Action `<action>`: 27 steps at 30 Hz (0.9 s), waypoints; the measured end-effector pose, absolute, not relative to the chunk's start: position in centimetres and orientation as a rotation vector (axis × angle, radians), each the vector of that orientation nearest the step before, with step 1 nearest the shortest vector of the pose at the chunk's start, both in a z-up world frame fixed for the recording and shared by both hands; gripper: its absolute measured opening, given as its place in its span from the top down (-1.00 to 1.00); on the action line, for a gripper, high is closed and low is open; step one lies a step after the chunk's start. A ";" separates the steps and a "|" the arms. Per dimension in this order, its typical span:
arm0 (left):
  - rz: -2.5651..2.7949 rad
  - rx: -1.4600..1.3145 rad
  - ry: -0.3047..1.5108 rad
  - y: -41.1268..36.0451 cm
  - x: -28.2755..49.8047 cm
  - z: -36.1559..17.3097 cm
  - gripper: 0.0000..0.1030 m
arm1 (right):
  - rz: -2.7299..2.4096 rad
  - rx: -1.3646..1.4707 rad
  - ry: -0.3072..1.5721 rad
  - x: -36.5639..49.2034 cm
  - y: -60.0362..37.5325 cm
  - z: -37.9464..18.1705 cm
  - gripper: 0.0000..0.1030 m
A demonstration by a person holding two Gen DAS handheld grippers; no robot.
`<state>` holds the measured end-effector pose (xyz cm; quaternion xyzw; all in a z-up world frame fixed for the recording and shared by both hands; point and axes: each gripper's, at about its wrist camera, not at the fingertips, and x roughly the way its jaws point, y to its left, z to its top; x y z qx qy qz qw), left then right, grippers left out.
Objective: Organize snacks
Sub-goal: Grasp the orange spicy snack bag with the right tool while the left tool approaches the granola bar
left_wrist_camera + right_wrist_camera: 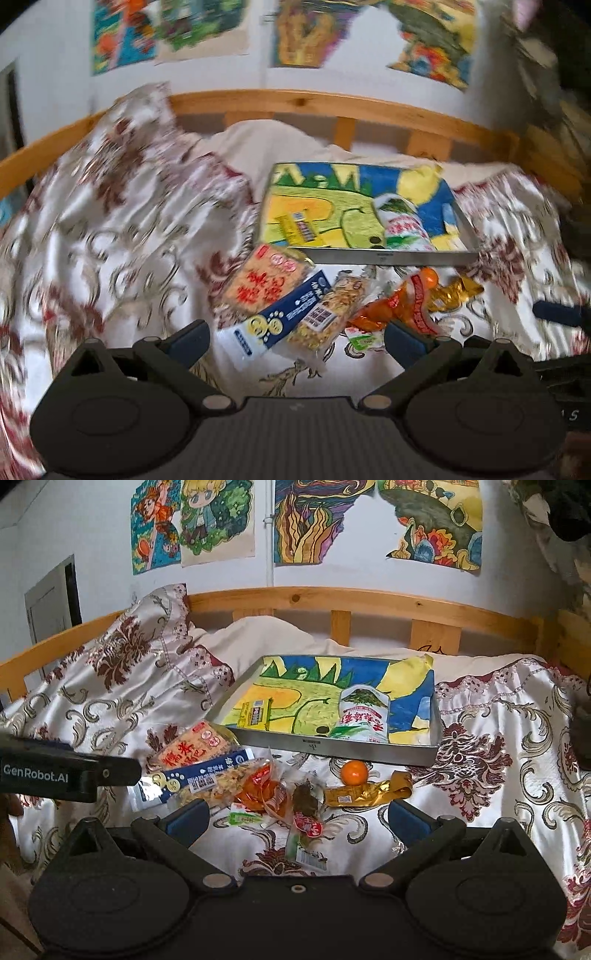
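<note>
On the bedspread [498,716], just before the tray [332,747], loose snacks [258,794] lie heaped; two packets already sit inside. Your left gripper [295,338] and right gripper [297,818] hover released, empty. Step: picking next; choose one packet, descend, clench.

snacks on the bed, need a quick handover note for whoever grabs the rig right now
Left gripper: open, empty, over the snack pile.
Right gripper: open, empty, just short of the loose snacks.
Metal tray on the bedspread holds a white-green packet and a small yellow packet.
Left on the bedspread in front of the tray: orange cracker bag, blue-white pack, small orange, gold wrapper, red and dark packets.
Done: two items in the tray. Left: the rest.
</note>
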<state>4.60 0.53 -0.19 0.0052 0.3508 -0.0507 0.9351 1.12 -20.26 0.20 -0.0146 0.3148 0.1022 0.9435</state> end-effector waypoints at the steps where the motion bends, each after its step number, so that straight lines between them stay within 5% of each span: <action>1: -0.115 0.032 0.715 0.4 4.9 -0.3 -0.99 | 0.202 -0.039 0.646 1.2 -20.2 0.1 -0.99; 27: -0.108 -0.098 0.959 3.5 12.7 -5.2 -0.99 | 0.234 -0.141 0.753 7.0 -21.2 0.0 -0.99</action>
